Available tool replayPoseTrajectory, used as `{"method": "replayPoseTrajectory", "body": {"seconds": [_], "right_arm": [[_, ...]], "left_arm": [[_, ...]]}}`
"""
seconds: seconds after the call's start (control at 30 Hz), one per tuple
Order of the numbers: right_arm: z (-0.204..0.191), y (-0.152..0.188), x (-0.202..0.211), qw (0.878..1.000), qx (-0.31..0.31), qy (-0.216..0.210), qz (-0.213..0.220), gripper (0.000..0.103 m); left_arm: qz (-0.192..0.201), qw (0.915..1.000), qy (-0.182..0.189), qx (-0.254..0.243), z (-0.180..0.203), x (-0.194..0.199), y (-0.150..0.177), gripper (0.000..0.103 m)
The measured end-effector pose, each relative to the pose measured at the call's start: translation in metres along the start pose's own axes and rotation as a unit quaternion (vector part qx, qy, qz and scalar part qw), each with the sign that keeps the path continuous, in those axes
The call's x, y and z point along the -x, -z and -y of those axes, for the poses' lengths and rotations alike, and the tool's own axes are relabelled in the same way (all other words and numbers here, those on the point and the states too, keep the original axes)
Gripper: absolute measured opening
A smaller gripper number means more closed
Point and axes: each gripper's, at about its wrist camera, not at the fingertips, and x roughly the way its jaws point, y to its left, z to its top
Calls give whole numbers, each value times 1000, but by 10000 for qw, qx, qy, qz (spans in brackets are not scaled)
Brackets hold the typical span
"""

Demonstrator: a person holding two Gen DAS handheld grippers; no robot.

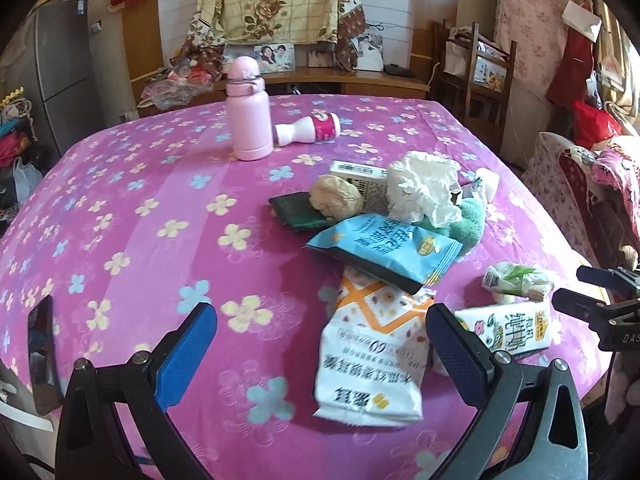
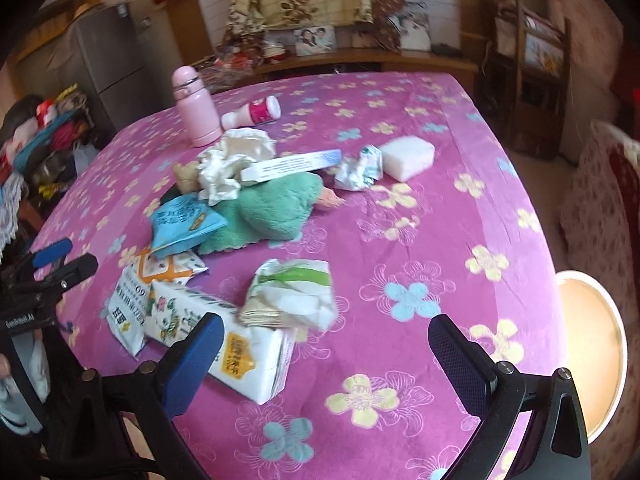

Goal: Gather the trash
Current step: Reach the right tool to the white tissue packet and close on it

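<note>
- Currently the left gripper (image 1: 322, 334) hangs wide apart over a white-and-orange plastic snack bag (image 1: 370, 356).
- Right gripper (image 2: 326, 350), wide too, hovers near a white milk carton (image 2: 224, 344) on the magenta flowered tablecloth (image 2: 420, 208).

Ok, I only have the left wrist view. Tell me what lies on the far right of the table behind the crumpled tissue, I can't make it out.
Observer: A white rectangular block, sponge-like, lies flat on the pink cloth, clear of the pile.
Operator: Now report what sits between it and the pile.
Observer: A crumpled white and green wrapper, just left of the block.
Operator: Check the green towel's far end for me.
Observer: The green towel has a small peach-coloured piece poking out at its right end; I cannot tell what it is.
Operator: Give me the right gripper.
Observer: The right gripper is open, low over the torn tissue pack and milk carton, holding nothing.
</note>
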Motion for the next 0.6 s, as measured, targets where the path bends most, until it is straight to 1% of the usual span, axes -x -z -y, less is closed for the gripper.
{"method": "replayPoseTrajectory", "body": {"seconds": [0.13,0.27,0.5,0.6], "right_arm": [[3,-4,-5,9997,-194,-137,-39,103],[1,-14,-13,9992,-312,-241,-98,103],[-14,-28,-35,9992,-79,-162,-348,103],[-18,-30,-44,9989,-2,-149,-443,103]], "left_arm": [[-68,9999,91,53,7,-10,-6,103],[-136,9998,74,99,12,-20,-15,103],[-251,9995,-171,43,22,-42,-32,103],[-351,9992,-80,186,18,-54,-38,103]]}}
